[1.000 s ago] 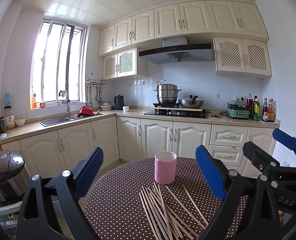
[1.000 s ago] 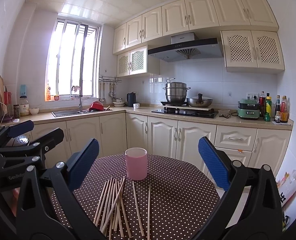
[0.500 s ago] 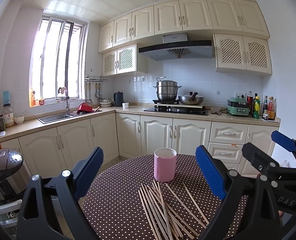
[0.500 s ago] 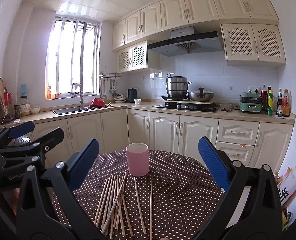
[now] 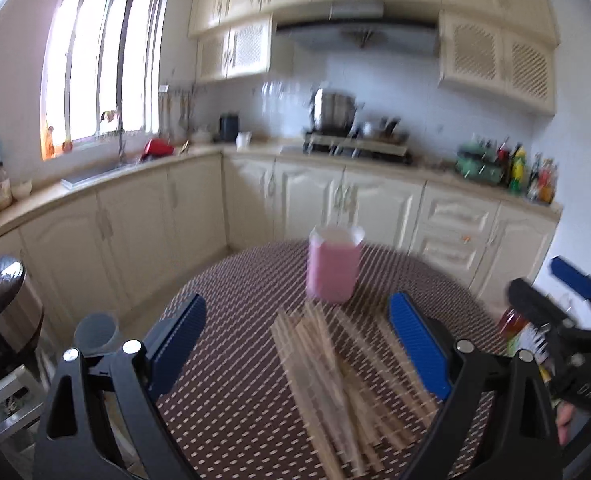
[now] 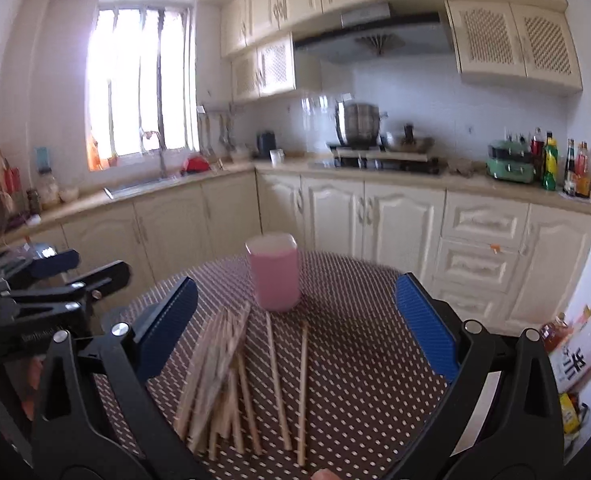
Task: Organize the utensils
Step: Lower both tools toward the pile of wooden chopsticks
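Scene: A round table [image 6: 375, 360] under a brown polka-dot cloth, in a cream-cabinet kitchen; the left wrist view is smeared with motion blur.
Chopsticks: A loose heap of pale wooden chopsticks [image 6: 219, 376] lies flat on the cloth in front of the cup, most overlapping in a fan at the left of the right wrist view. Two sticks [image 6: 291, 384] lie just beside the heap, apart from it and from each other.
Pink cup: A pink cup [image 6: 276, 277] stands upright behind the sticks, mouth open and nothing visible inside; in the left wrist view it shows as the blurred pink cup [image 5: 332, 266].
Left gripper: The left gripper [image 5: 297, 340] hangs above the heap with its blue pads spread wide, nothing between them.
Right gripper: The right gripper [image 6: 295, 320] is likewise wide apart and holds nothing, the two loose sticks lying in its span.
Handling: The sticks look light, stiff and thin, likely to roll or pivot if pinched off-centre. Smooth wood against a cloth gives little to get under.
Where to grip: Probably across the middle of a single stick, pads closing on its width; the two loose ones look easiest, free of the tangle.
Risk: A grab into the heap may lift several or scatter them; the cup seems light enough to tip if knocked.
Progress: Judged as the start, with no stick in the cup yet.
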